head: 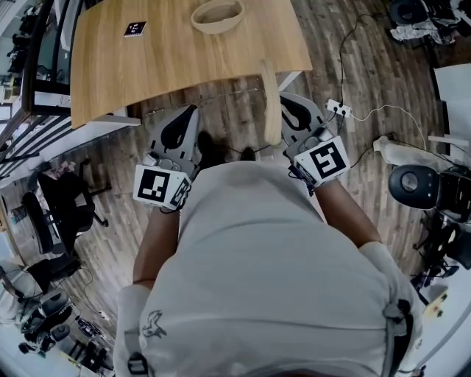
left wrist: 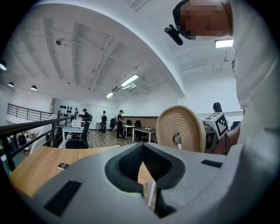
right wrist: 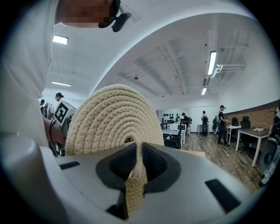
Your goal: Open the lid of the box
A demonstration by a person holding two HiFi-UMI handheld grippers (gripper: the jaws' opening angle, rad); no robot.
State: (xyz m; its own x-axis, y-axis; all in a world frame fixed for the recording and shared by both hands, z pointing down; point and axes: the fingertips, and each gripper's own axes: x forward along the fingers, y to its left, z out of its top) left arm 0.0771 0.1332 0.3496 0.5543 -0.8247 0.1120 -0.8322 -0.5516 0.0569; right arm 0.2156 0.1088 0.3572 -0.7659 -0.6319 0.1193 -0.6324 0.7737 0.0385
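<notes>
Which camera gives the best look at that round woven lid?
The right gripper view: the woven lid fills it, rim pinched in the jaws. The left gripper view shows its face, smaller; the head view, only its edge.

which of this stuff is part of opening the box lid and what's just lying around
Part of the job: round beige woven-rope lid, pinched edge-on by the fingers of the right gripper; matching woven-rope box on the light wooden table.

Just lying about: small black-and-white marker tag on the table; black office chair; white power strip on the floor.
</notes>
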